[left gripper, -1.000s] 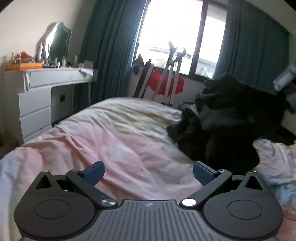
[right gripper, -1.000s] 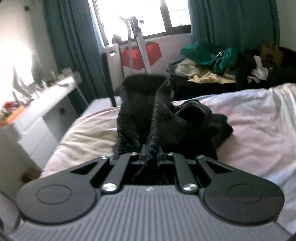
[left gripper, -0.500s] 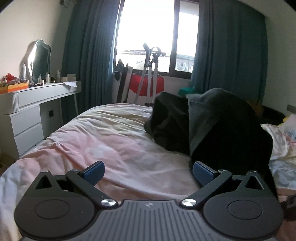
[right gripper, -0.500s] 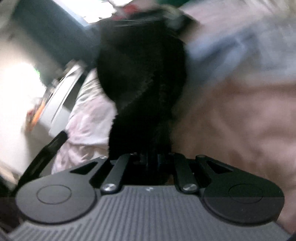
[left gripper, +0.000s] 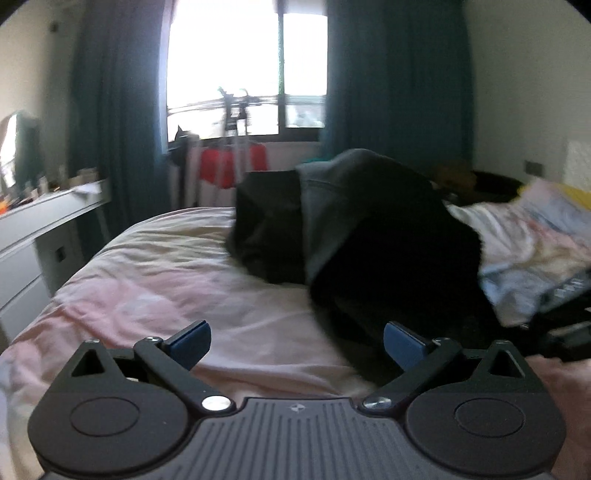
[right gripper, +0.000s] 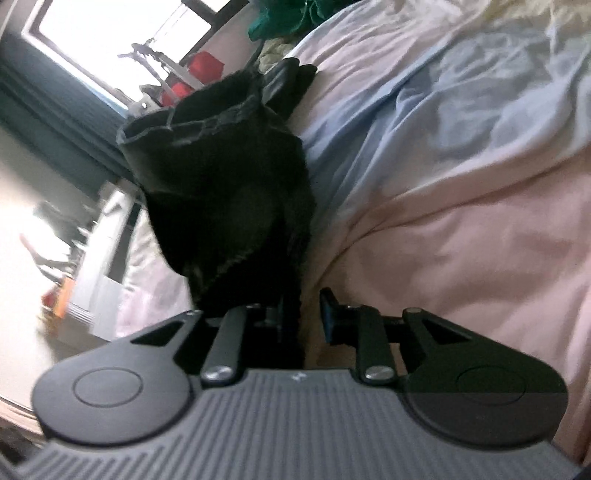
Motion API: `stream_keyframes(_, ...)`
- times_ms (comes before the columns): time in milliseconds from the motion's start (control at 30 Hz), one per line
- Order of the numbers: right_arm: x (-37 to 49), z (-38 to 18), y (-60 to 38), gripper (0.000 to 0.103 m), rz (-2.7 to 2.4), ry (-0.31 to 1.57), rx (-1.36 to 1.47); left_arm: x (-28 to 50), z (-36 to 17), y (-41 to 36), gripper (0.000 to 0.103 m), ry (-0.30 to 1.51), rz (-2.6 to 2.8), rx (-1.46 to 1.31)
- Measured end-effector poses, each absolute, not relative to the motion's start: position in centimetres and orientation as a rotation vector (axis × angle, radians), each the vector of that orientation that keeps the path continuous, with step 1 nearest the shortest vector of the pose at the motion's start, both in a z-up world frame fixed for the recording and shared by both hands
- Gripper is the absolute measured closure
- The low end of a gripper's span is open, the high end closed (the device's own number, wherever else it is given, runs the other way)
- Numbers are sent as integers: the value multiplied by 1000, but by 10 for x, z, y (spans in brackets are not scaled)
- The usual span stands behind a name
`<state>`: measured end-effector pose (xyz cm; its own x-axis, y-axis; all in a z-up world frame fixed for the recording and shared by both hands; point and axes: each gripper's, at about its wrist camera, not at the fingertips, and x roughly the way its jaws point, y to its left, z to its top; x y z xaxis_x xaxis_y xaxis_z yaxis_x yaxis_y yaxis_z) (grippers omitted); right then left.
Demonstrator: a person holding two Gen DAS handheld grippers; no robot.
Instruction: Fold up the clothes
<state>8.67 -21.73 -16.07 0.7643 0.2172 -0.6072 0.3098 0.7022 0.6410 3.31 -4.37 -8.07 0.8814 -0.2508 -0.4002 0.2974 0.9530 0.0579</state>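
Observation:
A dark garment (left gripper: 351,229), black with a grey-green fold, lies heaped on the pink bed sheet (left gripper: 177,288). My left gripper (left gripper: 297,345) hovers low over the sheet, open and empty, with the heap just ahead to its right. In the right wrist view the same black garment (right gripper: 221,177) trails from the bed (right gripper: 461,221) into my right gripper (right gripper: 303,314). Its jaws are opening. The cloth hangs against the left finger and hides that pad, and a gap shows between the cloth and the right pad (right gripper: 328,317).
A white dresser (left gripper: 33,236) stands left of the bed, cluttered on top. Behind the bed are a bright window, dark teal curtains and a red item on a stand (left gripper: 232,162). Light, patterned bedding (left gripper: 524,240) is bunched at the right. Green clothes (right gripper: 280,14) lie beyond the bed.
The right gripper rolled and sank toward the bed with the black garment, and its jaws parted from the cloth. The left gripper slid sideways, still open. The garment came down onto the sheet.

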Motion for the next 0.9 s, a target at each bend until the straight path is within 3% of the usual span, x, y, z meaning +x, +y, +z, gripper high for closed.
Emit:
stream_keyframes(233,87,-179,-234,79,-80,700,934,57,-36,-91,2,333,-436,164)
stream_keyframes(467,83,-179,-229,79,-99,690,915,113,9,-216,4,324,-559,443)
stream_keyframes(700,83,-182,-230,79,-113,663,920,169,-21,-330,6,431,-444,771)
stream_keyframes(900,81,-187,-232,79,-110,650,931,215,-65,-353,17,559,-309,880)
